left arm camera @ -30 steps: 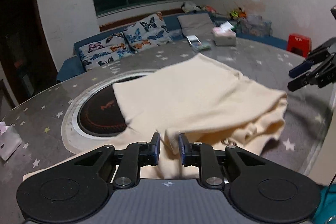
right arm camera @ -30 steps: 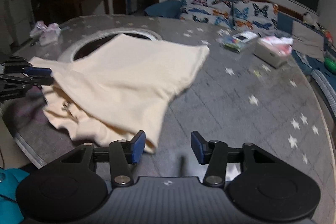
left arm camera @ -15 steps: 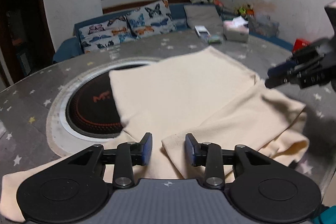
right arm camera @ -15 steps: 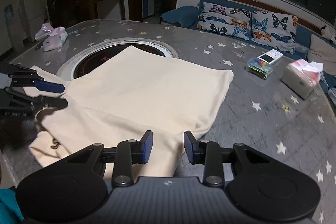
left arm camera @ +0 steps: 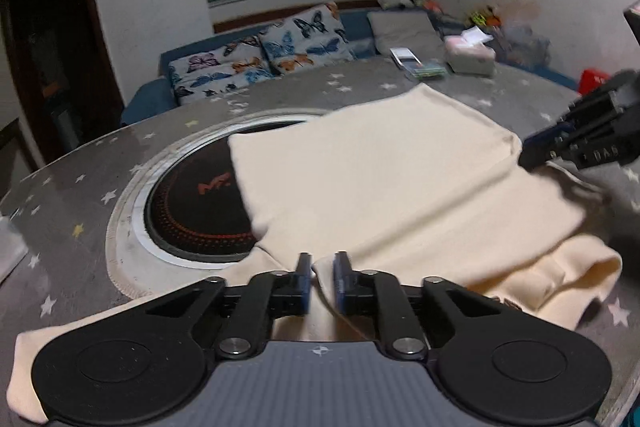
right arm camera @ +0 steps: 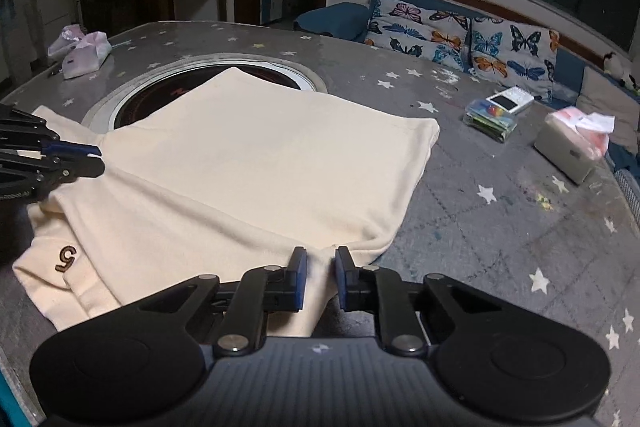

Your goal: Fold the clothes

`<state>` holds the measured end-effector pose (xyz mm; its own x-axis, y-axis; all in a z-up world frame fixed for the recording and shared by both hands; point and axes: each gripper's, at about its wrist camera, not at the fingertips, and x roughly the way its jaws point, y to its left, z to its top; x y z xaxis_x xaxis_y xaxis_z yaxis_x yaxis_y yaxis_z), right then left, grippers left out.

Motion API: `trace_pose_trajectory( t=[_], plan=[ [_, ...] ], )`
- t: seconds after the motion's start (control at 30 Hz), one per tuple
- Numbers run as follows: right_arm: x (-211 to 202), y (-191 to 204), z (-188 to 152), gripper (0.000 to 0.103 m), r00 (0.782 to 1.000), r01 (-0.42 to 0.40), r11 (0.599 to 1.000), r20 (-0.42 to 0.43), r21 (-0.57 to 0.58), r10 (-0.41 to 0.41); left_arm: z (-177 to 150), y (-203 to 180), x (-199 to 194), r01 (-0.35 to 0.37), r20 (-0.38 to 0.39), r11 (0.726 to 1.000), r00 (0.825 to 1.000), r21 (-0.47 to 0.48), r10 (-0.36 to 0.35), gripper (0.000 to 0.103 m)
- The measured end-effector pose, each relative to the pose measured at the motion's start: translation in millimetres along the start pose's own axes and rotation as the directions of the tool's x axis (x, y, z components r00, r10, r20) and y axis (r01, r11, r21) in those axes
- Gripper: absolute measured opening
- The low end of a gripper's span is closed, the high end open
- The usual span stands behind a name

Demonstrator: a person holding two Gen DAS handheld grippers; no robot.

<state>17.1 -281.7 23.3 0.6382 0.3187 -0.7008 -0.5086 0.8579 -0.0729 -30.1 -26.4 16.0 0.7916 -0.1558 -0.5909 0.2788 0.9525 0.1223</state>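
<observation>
A cream garment (left arm camera: 384, 183) lies folded over on the grey star-patterned table (left arm camera: 80, 195), partly covering the round black hotplate (left arm camera: 192, 207). In the left wrist view my left gripper (left arm camera: 322, 279) is shut on a fold at the garment's near edge. The right gripper (left arm camera: 560, 151) reaches in from the right at the garment's far side edge. In the right wrist view my right gripper (right arm camera: 320, 275) pinches the near edge of the cream garment (right arm camera: 248, 163). The left gripper (right arm camera: 88, 159) shows at the left edge, on the cloth. A brown "5" mark (right arm camera: 66, 259) sits on the lower layer.
A tissue box (right arm camera: 568, 147), a small packet with a card (right arm camera: 496, 115) and a pink bag (right arm camera: 84, 53) lie on the table. A sofa with butterfly cushions (right arm camera: 460, 35) stands behind. The table edge runs close below both grippers.
Both grippers have narrowed onto the garment's near edge; half a second ago their fingers stood wider apart. The top layer now lies flatter over the lower one.
</observation>
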Motion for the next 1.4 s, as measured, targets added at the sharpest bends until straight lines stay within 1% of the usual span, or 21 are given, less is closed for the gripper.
trace_pose_trajectory(
  t=[0.03,0.1,0.13,0.2,0.33,0.37,0.47,0.57,0.63,0.7,0.73,0.77,0.83,0.97,1.07,1.17,1.27,1.33,1.4],
  plan=[
    [-1.3,0.7,0.8,0.014,1.0,0.0,1.0,0.003,-0.003,0.0,2.3,0.4,-1.6,-0.007,0.005,1.0,1.0,-0.011,0.007,0.028],
    [-5.2,2.0,3.7,0.014,1.0,-0.003,1.0,0.015,-0.008,0.003,9.1,-0.8,-8.0,-0.007,0.036,1.0,0.999,-0.024,0.008,0.026],
    [-7.9,2.6,5.5,0.015,1.0,-0.006,1.0,0.025,-0.01,0.006,11.9,-2.5,-10.6,0.009,0.051,1.0,0.999,-0.028,-0.008,0.025],
    [-12.8,5.7,9.0,0.015,0.999,-0.022,1.0,0.04,-0.015,0.023,13.2,-10.5,-7.8,0.05,0.053,0.999,0.997,-0.019,-0.049,0.025],
    [-13.0,17.1,10.9,0.015,0.997,-0.064,0.997,0.038,-0.046,0.066,15.9,-26.4,-2.1,0.131,0.055,0.991,0.99,-0.002,-0.131,0.024],
    [-11.4,18.9,10.3,0.015,0.997,-0.07,0.996,0.034,-0.046,0.072,16.1,-30.1,0.1,0.148,0.052,0.989,0.988,0.001,-0.148,0.024],
    [-4.3,21.1,7.0,0.016,0.997,-0.077,0.996,0.014,-0.038,0.077,8.3,-34.1,8.8,0.147,0.005,0.989,0.989,0.001,-0.147,0.025],
    [-1.1,18.7,3.8,0.017,0.997,-0.075,0.997,-0.002,-0.026,0.075,-1.4,-28.6,-0.1,0.111,0.015,0.994,0.994,0.013,-0.112,0.027],
    [-1.8,17.9,2.6,0.017,0.997,-0.075,0.997,-0.003,-0.021,0.074,-6.3,-21.8,-8.2,0.084,0.019,0.996,0.996,0.008,-0.084,0.026],
    [-6.2,19.7,2.2,0.022,0.997,-0.077,0.997,0.003,-0.027,0.077,-11.0,-15.7,-18.9,0.081,0.033,0.997,0.996,0.0,-0.081,0.026],
    [-8.7,21.7,1.9,0.027,0.997,-0.081,0.996,0.006,-0.032,0.081,-13.7,-15.2,-23.3,0.077,0.037,0.997,0.996,0.005,-0.077,0.031],
    [-11.4,24.6,1.6,0.027,0.996,-0.088,0.995,0.009,-0.04,0.088,-15.9,-16.0,-26.1,0.07,0.038,0.997,0.997,0.013,-0.071,0.036],
    [-16.3,31.4,1.9,0.027,0.994,-0.108,0.992,0.012,-0.06,0.109,-21.7,-19.5,-30.9,0.057,0.035,0.998,0.998,0.035,-0.058,0.041],
    [-20.0,55.0,4.5,0.027,0.984,-0.173,0.978,0.01,-0.117,0.176,-28.3,-22.6,-32.5,0.044,0.027,0.998,0.999,0.038,-0.045,0.042],
    [-14.8,73.5,4.9,0.027,0.978,-0.207,0.965,-0.009,-0.162,0.208,-27.2,-16.2,-37.7,0.014,0.033,1.0,0.999,0.004,-0.014,0.042],
    [-15.3,86.2,8.7,0.027,0.976,-0.215,0.956,-0.006,-0.2,0.219,-26.2,1.1,-45.8,-0.047,0.043,0.997,0.998,-0.06,0.05,0.042],
    [-16.9,95.3,15.3,0.027,0.971,-0.23,0.951,0.012,-0.206,0.238,-27.9,22.8,-54.6,-0.123,0.041,0.982,0.991,-0.146,0.13,0.042],
    [-13.4,103.2,17.3,0.027,0.965,-0.257,0.945,0.006,-0.205,0.264,-32.4,40.0,-57.7,-0.19,0.019,0.958,0.98,-0.216,0.199,0.043],
    [-7.8,112.5,16.7,0.027,0.958,-0.283,0.934,-0.016,-0.218,0.287,-38.4,56.8,-60.7,-0.255,-0.01,0.925,0.965,-0.281,0.263,0.043]
  ],
)
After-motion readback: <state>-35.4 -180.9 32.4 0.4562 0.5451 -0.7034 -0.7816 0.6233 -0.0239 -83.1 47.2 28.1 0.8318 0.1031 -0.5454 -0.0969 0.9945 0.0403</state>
